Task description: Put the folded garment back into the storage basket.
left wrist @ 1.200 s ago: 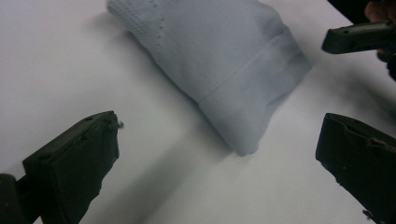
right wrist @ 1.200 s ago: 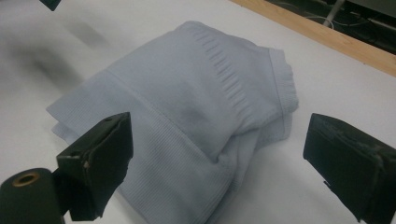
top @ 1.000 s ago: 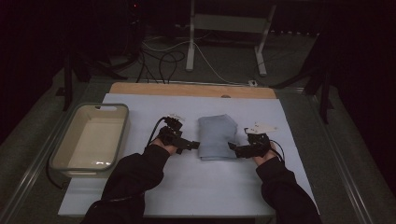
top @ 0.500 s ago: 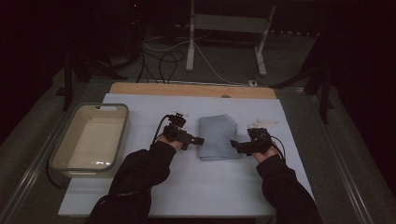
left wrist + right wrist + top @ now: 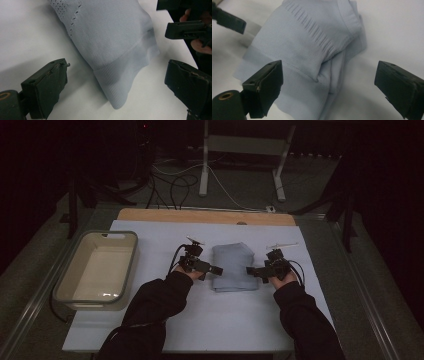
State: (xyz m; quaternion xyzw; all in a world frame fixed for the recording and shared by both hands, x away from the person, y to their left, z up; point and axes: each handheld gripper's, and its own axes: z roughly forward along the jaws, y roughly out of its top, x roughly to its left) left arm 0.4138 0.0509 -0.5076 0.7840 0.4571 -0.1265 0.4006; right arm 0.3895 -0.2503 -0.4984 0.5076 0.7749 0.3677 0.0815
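- At desk centre, the folded blue garment (image 5: 234,266) lies flat, the left gripper (image 5: 214,269) at its 9 o'clock edge and the right gripper (image 5: 251,270) at 3 o'clock, both wide open, holding nothing.
- Risk: pinching only 1 layer would likely pull the fold apart.

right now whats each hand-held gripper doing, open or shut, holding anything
Left hand-held gripper: open, holding nothing, jaws spread at the left edge of the folded light blue garment.
Right hand-held gripper: open, holding nothing, at the garment's right edge.
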